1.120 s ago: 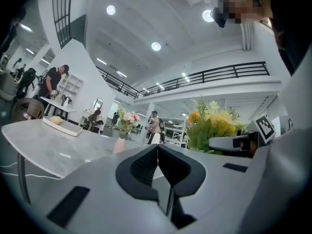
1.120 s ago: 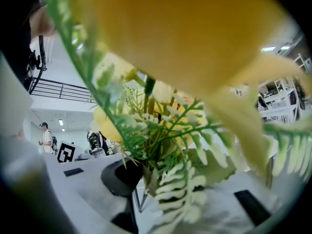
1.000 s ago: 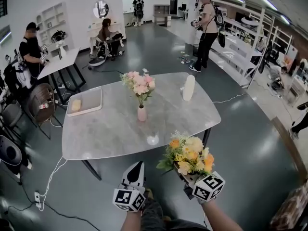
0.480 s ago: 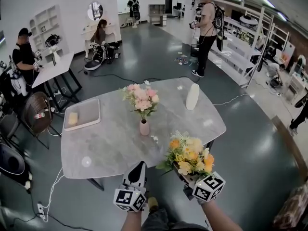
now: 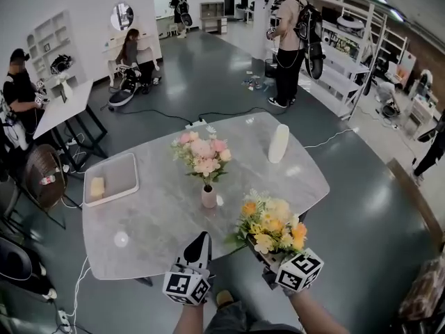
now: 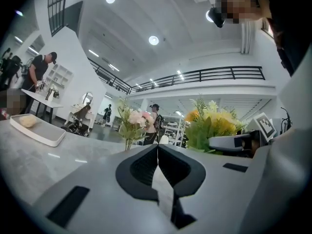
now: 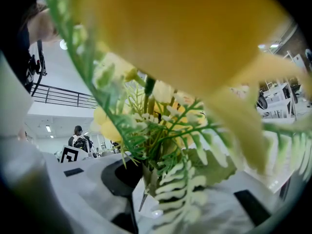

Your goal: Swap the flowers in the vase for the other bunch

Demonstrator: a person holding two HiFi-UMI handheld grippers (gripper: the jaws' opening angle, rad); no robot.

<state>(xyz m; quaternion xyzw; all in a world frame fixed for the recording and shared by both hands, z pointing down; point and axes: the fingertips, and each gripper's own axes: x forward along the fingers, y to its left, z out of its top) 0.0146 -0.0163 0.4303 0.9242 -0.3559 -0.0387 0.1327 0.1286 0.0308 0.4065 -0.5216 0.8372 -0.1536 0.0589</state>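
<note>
A pink bunch point(image 5: 201, 155) stands in a small pale pink vase point(image 5: 208, 197) near the middle of the grey marble table point(image 5: 156, 221). My right gripper point(image 5: 259, 250) is shut on the stems of a yellow and orange bunch point(image 5: 272, 228), held upright over the table's near edge, right of the vase. In the right gripper view the yellow bunch point(image 7: 161, 130) fills the picture and hides most of that gripper point(image 7: 146, 179). My left gripper point(image 5: 200, 241) is shut and empty, pointing at the vase from the near edge. The left gripper view shows its jaws pressed together, with the pink bunch point(image 6: 131, 123) ahead.
A white tray point(image 5: 111, 179) with a yellowish block lies at the table's left. A tall white cylinder point(image 5: 279, 143) stands at the far right of the table. A person point(image 5: 288, 40) stands beyond it, and others are at desks on the left. Cables cross the floor.
The table and vase have come nearer in the head view. Both grippers now reach over its near edge. Neither grip has changed.
</note>
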